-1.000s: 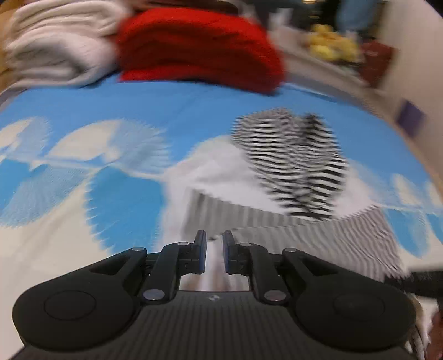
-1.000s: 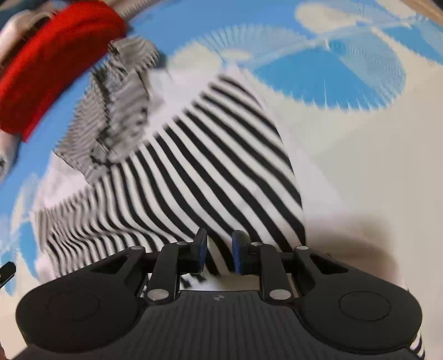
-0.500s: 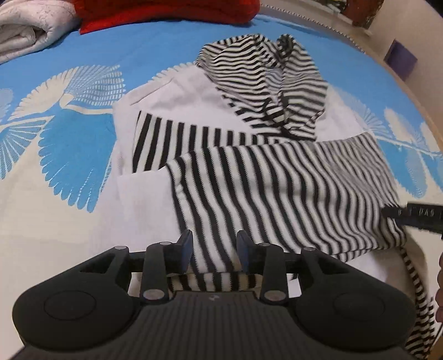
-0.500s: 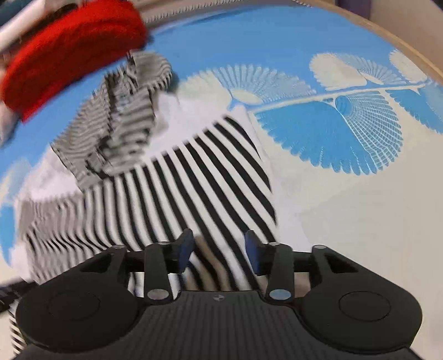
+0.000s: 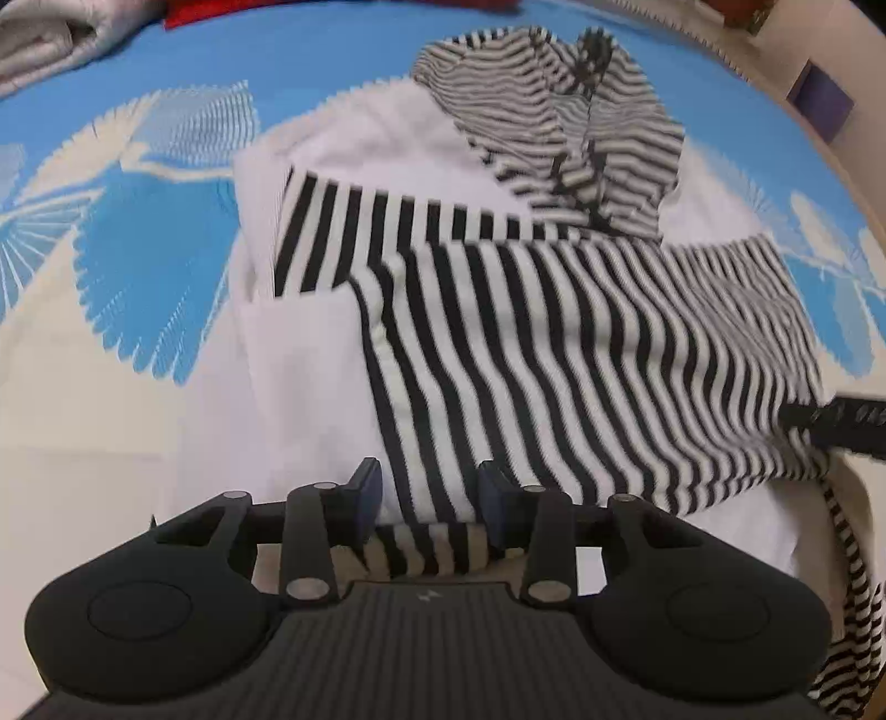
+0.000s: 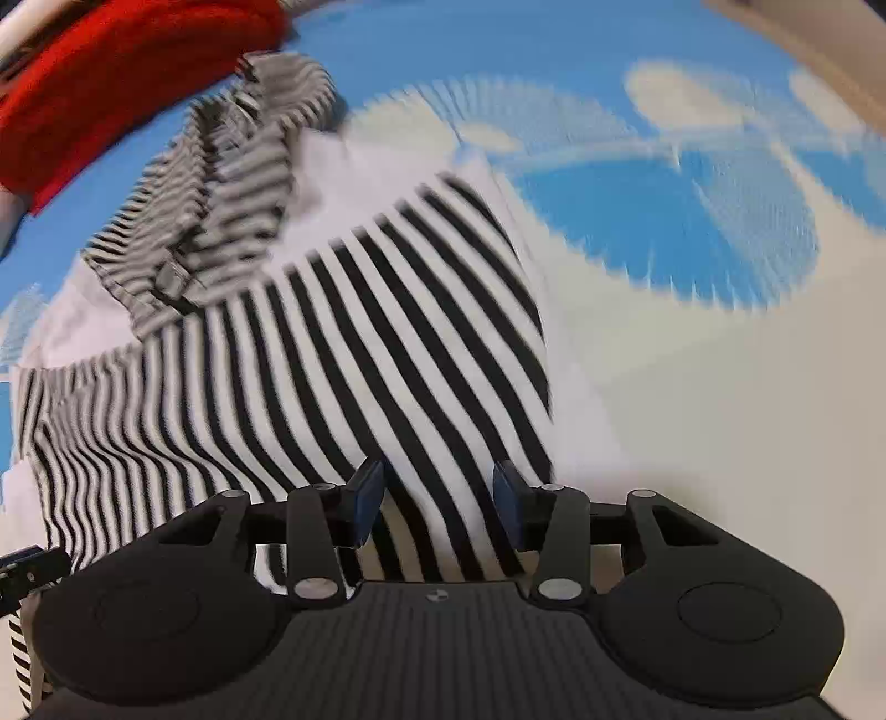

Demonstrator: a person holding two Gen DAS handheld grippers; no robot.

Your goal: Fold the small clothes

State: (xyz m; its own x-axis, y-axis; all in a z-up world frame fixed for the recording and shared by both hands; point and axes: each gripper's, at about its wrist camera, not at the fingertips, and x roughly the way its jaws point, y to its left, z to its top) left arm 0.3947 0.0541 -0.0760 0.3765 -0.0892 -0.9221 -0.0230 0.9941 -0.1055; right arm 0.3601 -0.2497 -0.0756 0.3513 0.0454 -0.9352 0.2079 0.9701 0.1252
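Note:
A small white garment with black-and-white striped sleeves and hood (image 5: 554,332) lies flat on the blue and white patterned cloth (image 5: 138,266). Both striped sleeves are folded across its white body. The striped hood (image 5: 559,127) lies at the far end. My left gripper (image 5: 429,507) is open over the near hem, with striped fabric between its fingers. My right gripper (image 6: 437,507) is open over the striped sleeve (image 6: 332,360) at the garment's near right side. The right gripper's tip shows at the right edge of the left wrist view (image 5: 841,426).
A folded red garment (image 6: 111,83) lies beyond the hood. A folded grey-white cloth (image 5: 50,39) lies at the far left. A purple object (image 5: 819,102) sits at the far right past the surface's edge.
Both grippers were nearly shut a second ago and have opened wide. The striped sleeve now lies flat across the body, and both grippers have drawn back toward the near hem.

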